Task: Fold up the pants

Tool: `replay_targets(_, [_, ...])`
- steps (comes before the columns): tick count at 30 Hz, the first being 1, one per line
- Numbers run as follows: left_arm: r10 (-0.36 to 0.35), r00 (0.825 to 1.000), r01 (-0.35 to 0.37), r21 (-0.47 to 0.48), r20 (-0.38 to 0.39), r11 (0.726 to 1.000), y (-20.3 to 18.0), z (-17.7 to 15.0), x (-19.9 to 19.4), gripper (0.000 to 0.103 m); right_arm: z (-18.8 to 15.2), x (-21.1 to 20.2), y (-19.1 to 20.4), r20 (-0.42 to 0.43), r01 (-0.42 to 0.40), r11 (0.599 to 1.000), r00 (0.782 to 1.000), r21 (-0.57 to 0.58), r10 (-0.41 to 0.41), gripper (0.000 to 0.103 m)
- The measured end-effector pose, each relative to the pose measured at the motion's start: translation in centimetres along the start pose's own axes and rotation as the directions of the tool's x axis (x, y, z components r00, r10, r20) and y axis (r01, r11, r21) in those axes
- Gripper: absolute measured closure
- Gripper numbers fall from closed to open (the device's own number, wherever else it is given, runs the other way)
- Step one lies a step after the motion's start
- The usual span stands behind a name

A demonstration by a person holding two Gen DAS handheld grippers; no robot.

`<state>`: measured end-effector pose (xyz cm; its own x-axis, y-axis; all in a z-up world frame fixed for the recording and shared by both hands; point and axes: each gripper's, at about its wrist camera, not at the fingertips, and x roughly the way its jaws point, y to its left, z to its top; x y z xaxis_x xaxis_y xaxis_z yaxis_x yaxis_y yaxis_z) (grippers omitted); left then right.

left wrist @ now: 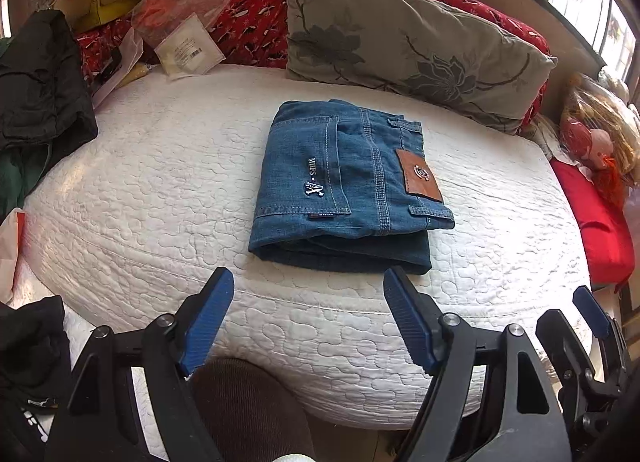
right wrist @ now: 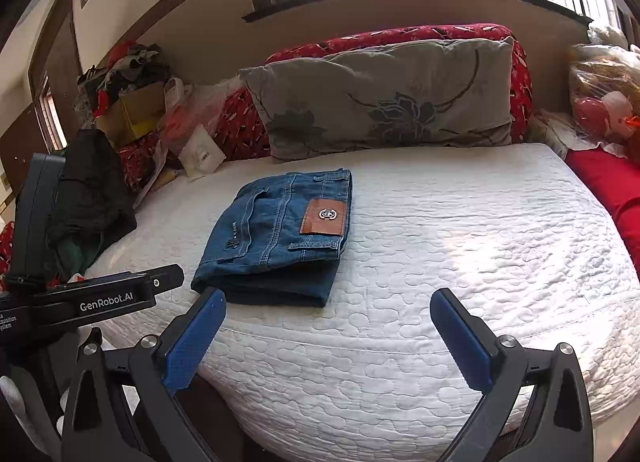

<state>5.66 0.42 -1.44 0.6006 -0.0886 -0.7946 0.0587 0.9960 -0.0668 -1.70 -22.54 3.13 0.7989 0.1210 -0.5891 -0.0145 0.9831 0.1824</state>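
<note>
Blue jeans (left wrist: 344,182) lie folded into a compact stack on the white quilted mattress (left wrist: 160,190), back pocket and brown leather patch facing up. In the right wrist view the same jeans (right wrist: 276,238) sit left of centre on the mattress (right wrist: 460,230). My left gripper (left wrist: 308,282) hovers just short of the stack's near edge, its blue pads wide apart and nothing between them. My right gripper (right wrist: 328,298) is also open and empty, to the near right of the jeans. Neither gripper touches the cloth.
A grey flowered pillow (left wrist: 400,34) leans on red cushions at the back. Dark clothing (left wrist: 40,86) lies at the left edge, with a box and plastic bags (left wrist: 176,22) behind it. A red cloth and a doll (left wrist: 596,166) are on the right. A brown-clad knee (left wrist: 248,410) is below.
</note>
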Motion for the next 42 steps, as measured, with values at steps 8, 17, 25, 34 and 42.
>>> replay_targets(8, [0.024,0.999,-0.026,0.051,0.045,0.998,-0.8,0.5,-1.3,0.025,0.0,-0.3,-0.4,0.001,0.027,1.0,1.0,-0.002,-0.027,0.0])
replay_targets(17, [0.122,0.98,-0.136,0.083,0.154,0.987,-1.2,1.1,-3.1,0.025,-0.3,0.5,-0.8,-0.039,0.031,0.999,0.999,0.006,-0.031,0.0])
replay_targets(25, [0.088,0.992,-0.096,0.084,0.094,0.992,-1.4,1.5,-2.1,0.025,-0.6,0.8,-1.2,-0.058,0.055,0.998,0.997,0.007,-0.055,0.0])
replay_targets(34, [0.07,0.996,-0.075,0.093,0.056,0.993,-2.0,1.1,-1.4,0.025,-0.6,1.3,-1.8,-0.081,0.071,0.997,0.994,0.019,-0.07,0.0])
replay_targets(42, [0.036,0.999,-0.037,0.087,0.022,0.995,-2.4,0.4,-0.7,0.025,0.2,1.4,-2.0,-0.076,0.108,0.994,0.991,0.008,-0.107,0.0])
